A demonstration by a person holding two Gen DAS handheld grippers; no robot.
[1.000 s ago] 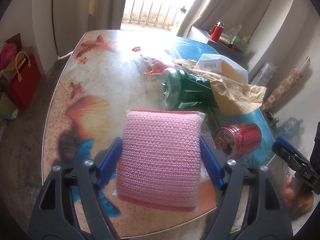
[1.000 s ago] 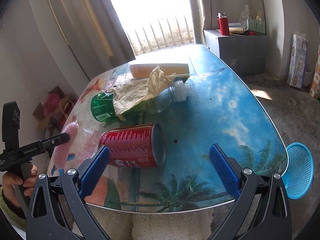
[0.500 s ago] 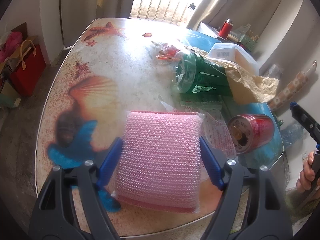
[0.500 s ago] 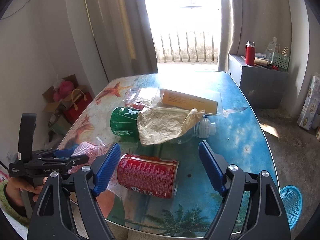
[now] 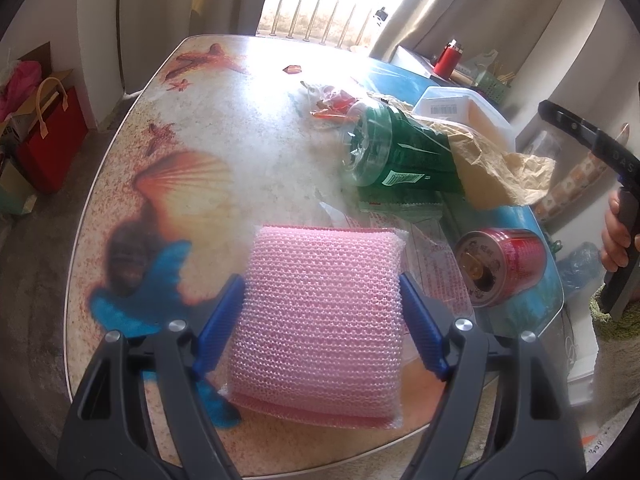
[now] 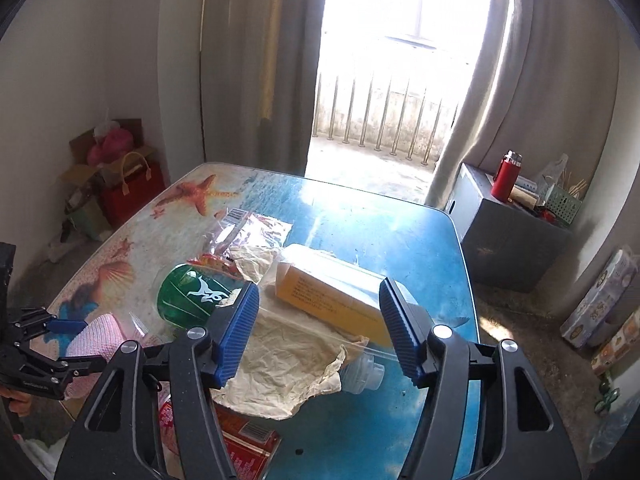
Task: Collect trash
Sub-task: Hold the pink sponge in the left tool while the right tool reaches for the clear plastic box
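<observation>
Letters "DAS" show on the right hand-held gripper (image 5: 600, 148).

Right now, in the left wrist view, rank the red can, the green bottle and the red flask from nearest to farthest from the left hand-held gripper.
1. Red can: lying on its side just right of the left hand-held gripper, near the table edge.
2. Green bottle: on its side mid-table, partly under crumpled paper.
3. Red flask: off the table, standing on the grey cabinet by the curtain.
</observation>
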